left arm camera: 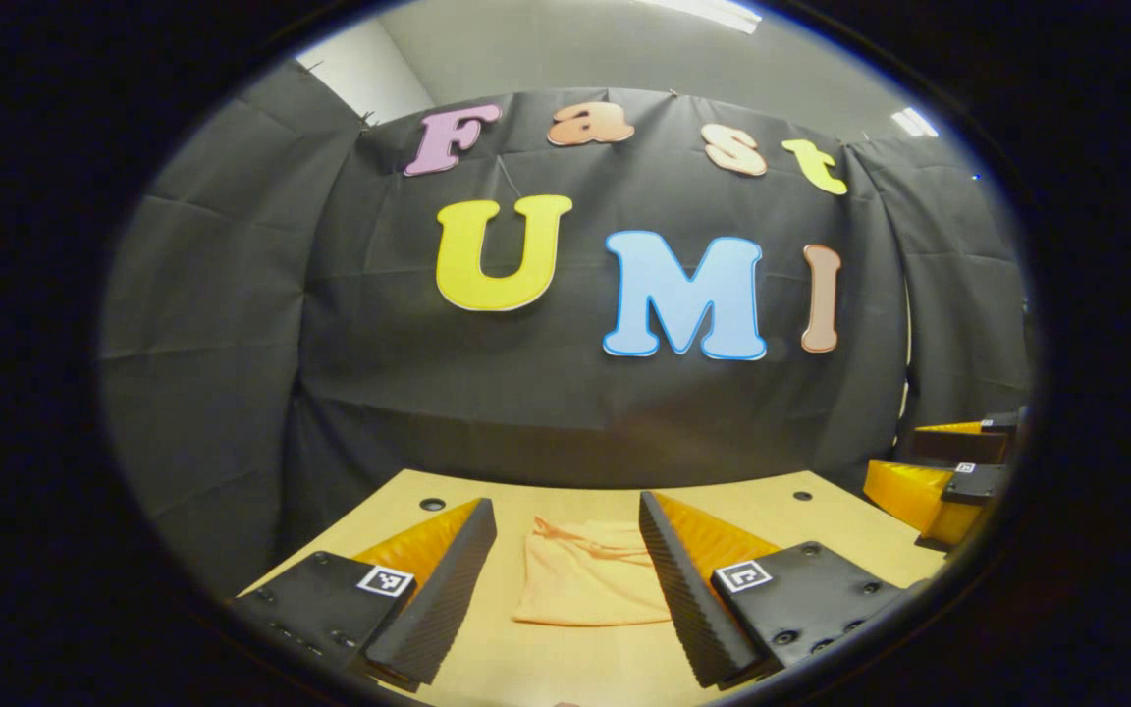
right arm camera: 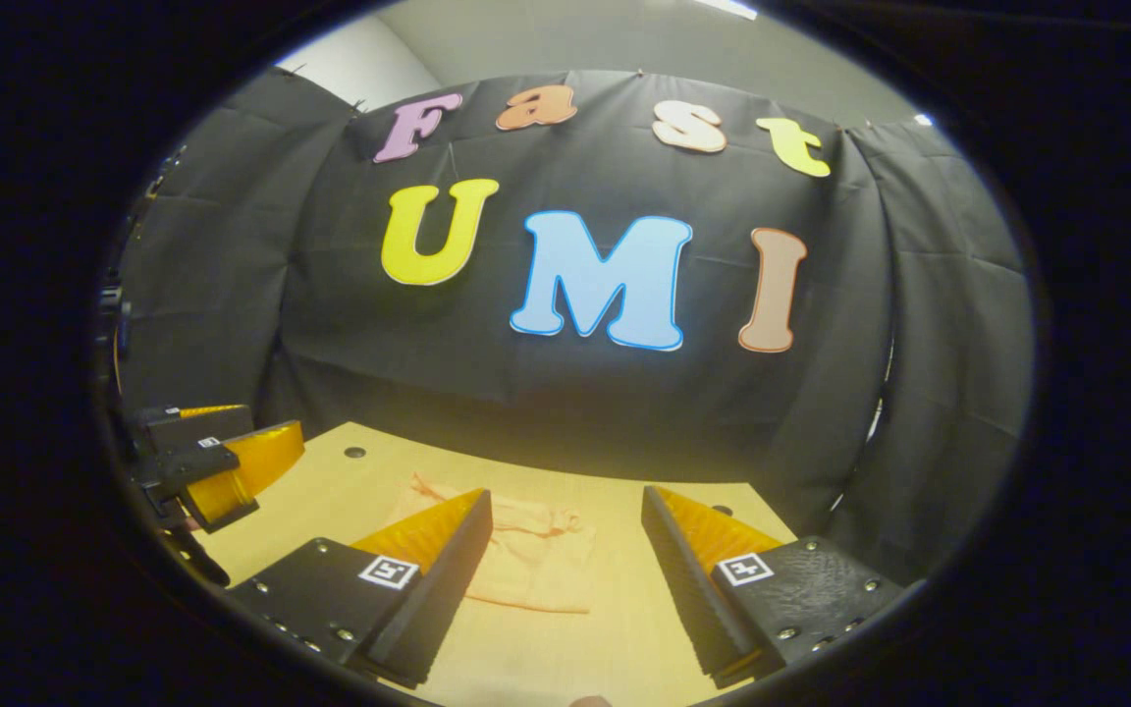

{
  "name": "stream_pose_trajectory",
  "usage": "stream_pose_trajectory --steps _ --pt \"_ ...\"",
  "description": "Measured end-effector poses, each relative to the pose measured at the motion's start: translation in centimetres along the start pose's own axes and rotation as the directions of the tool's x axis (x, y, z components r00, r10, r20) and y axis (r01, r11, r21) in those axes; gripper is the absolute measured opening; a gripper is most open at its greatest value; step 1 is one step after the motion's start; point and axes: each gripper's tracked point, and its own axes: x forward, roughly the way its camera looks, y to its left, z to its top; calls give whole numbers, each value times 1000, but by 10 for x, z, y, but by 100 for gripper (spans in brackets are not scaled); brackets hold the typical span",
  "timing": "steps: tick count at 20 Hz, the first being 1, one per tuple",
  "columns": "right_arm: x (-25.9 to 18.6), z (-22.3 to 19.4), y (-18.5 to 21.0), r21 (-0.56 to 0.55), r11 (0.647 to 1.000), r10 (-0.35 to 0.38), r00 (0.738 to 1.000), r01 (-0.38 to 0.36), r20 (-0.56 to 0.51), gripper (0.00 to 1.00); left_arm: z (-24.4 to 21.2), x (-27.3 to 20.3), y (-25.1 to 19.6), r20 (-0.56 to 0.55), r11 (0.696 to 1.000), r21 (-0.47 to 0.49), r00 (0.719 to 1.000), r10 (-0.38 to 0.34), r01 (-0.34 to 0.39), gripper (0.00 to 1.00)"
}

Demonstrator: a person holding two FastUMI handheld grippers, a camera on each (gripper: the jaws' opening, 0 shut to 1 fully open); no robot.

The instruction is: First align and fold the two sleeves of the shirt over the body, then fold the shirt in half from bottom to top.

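shirt (left arm camera: 590,579) lower centre on worktop (left arm camera: 821,516), looks already folded | soft, light, limp: pinch hem corners | left hand-held gripper (left arm camera: 565,579) agape, empty | right hand-held gripper (right arm camera: 565,579) agape, empty

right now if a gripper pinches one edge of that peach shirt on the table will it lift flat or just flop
Probably flop: the shirt looks like thin cloth, lying flat with soft wrinkles near its top. It likely weighs little. On the smooth wooden table it may slide or bunch rather than hold its shape when pushed.
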Motion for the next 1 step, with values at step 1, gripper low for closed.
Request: stream_pose_trajectory --steps 1 --pt "-2 0 2 -8 1000 5 1000 -5 -4 95 2 2 -1 7 1000 -11 1000 -9 9 95"
